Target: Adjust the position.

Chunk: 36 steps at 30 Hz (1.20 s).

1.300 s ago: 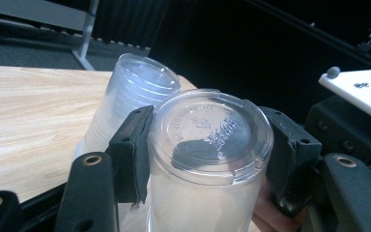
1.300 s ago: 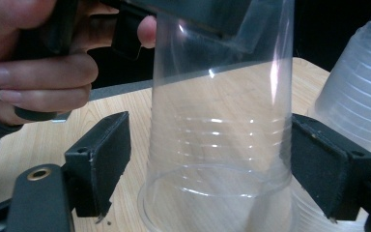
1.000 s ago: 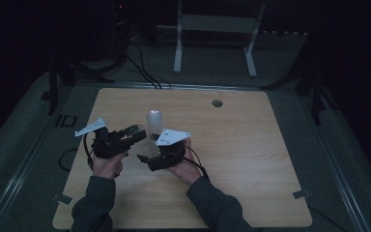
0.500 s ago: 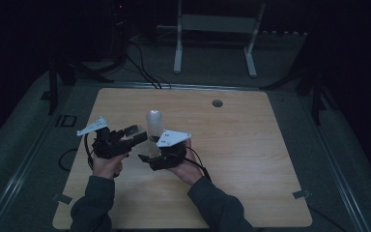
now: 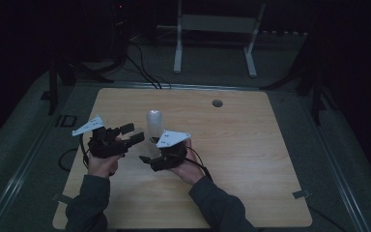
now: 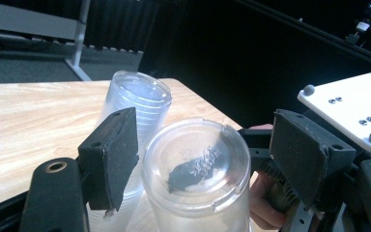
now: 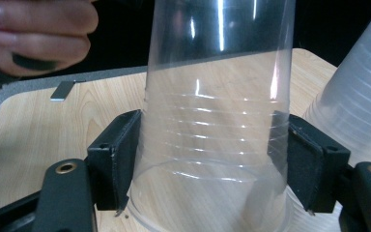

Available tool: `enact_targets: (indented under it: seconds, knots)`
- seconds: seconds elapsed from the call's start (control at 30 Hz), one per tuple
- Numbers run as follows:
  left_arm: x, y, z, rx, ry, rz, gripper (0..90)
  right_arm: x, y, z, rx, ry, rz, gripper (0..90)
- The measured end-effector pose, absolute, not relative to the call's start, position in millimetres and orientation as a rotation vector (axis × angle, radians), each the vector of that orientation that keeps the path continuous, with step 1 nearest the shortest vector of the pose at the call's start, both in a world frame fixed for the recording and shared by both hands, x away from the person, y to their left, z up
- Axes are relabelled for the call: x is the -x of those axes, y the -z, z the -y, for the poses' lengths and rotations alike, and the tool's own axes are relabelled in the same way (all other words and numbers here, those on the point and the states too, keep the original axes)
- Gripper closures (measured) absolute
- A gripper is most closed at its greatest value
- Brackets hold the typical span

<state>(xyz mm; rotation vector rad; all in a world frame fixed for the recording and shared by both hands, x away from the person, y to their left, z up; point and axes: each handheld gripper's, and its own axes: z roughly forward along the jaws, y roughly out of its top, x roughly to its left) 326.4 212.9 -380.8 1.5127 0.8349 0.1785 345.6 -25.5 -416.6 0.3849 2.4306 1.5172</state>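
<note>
A clear plastic cup [image 7: 217, 121] stands upside down on the wooden bench [image 5: 251, 159], near its front left part, just beside a stack of clear cups [image 6: 137, 104] that is also upside down. The right tool [image 5: 150, 159] grips this single cup low on its wall, one black pad pressing each side. The left tool [image 5: 136, 134] sits around the cup's upturned base; its jaws have just been opening and now stand apart from the cup, with a gap on both sides. In the high view, the stack [image 5: 154, 126] rises just behind both tools.
</note>
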Motion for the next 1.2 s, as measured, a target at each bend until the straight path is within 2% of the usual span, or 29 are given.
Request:
enact_targets:
  seconds: [0.43,1.2]
  knots:
    - [-322,372,-221,-1.559,-0.253,-0.825,26.4,-346,417,27,-0.375,-1.447,-2.462,28.3]
    - [-321,369,-224,-1.698,-0.305,-0.768,26.4,-349,407,28,-0.304,-1.305,-2.550,28.3]
